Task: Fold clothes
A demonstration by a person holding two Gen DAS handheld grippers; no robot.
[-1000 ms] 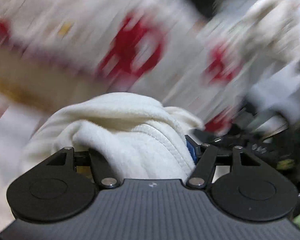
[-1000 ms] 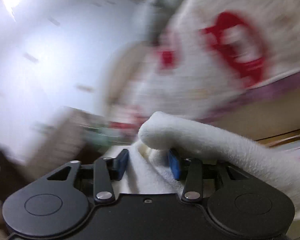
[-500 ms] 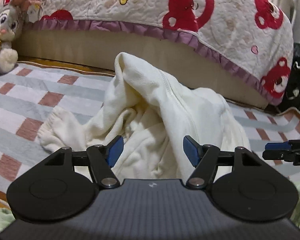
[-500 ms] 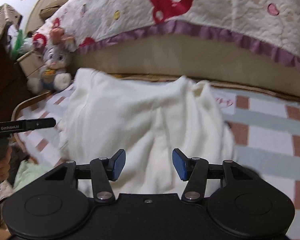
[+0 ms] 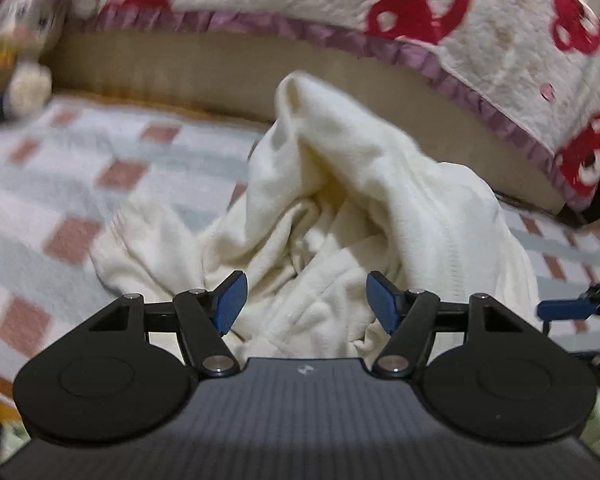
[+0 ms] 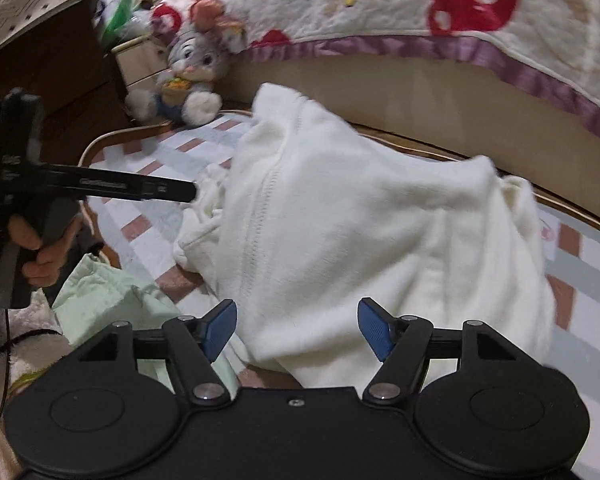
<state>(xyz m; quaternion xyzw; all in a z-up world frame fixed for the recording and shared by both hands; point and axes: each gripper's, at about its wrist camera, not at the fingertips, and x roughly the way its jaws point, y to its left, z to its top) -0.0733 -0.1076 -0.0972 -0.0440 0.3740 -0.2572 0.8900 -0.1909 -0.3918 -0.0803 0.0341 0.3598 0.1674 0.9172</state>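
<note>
Cream fleece garment (image 5: 340, 216) heaped, crumpled, on the checked mat (image 5: 52, 184).
Your left gripper (image 5: 302, 300) is released, blue ribbed pads clear of the cloth; right gripper (image 6: 298, 328) opening, nothing pinched.

So the surface is a checked mat (image 6: 592, 280), white and grey stripes with reddish-brown squares, spread out right up against the base of a bed. Dumped in the middle of it is a cream fleece garment (image 6: 340, 220), all bunched up and peaked at the back. A pale green cloth (image 6: 100, 296) lies at the mat's near left edge. Grey plush bunny (image 6: 192, 76) sits at the far left corner, by the bed base.
</note>
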